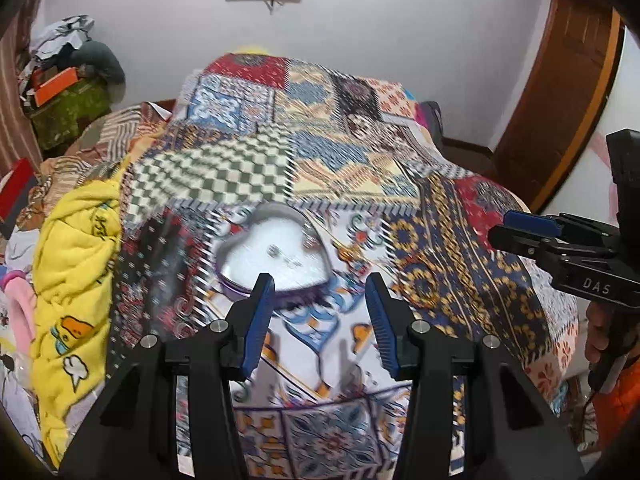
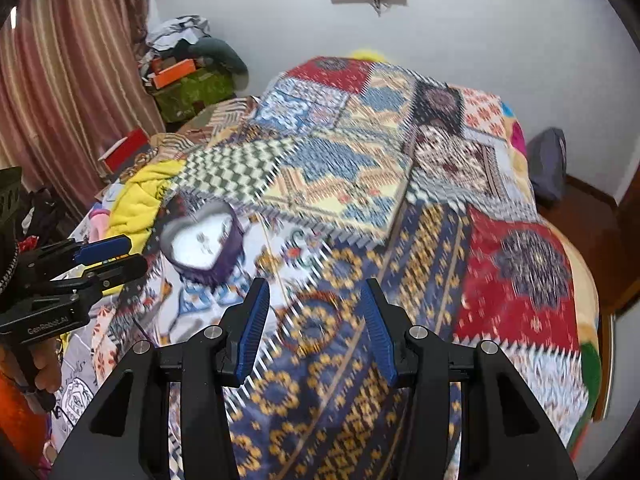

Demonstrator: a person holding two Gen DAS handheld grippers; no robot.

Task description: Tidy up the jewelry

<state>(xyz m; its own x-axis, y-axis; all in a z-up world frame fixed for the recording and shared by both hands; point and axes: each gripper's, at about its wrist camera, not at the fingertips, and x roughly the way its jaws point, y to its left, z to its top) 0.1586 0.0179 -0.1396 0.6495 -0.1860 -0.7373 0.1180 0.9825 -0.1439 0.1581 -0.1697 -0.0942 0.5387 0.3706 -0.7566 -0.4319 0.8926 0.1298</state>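
Both grippers, left (image 1: 320, 320) and right (image 2: 316, 320), hover near the heart box (image 1: 272, 254) on the bed (image 1: 460, 240), jaws apart and empty.

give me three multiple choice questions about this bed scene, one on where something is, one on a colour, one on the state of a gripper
1. Where does the heart-shaped box sit?
A. on the patchwork bedspread
B. on the floor
C. on a shelf

2. What colour is the crumpled blanket on the left side of the bed?
A. green
B. yellow
C. black

3. How is the left gripper?
A. shut on the box
B. shut on a necklace
C. open, holding nothing

Answers:
1 A, the patchwork bedspread shows all around the box.
2 B, its folds are bright yellow with small cartoon prints.
3 C, its blue fingers stand wide apart with only cloth between them, short of the box.
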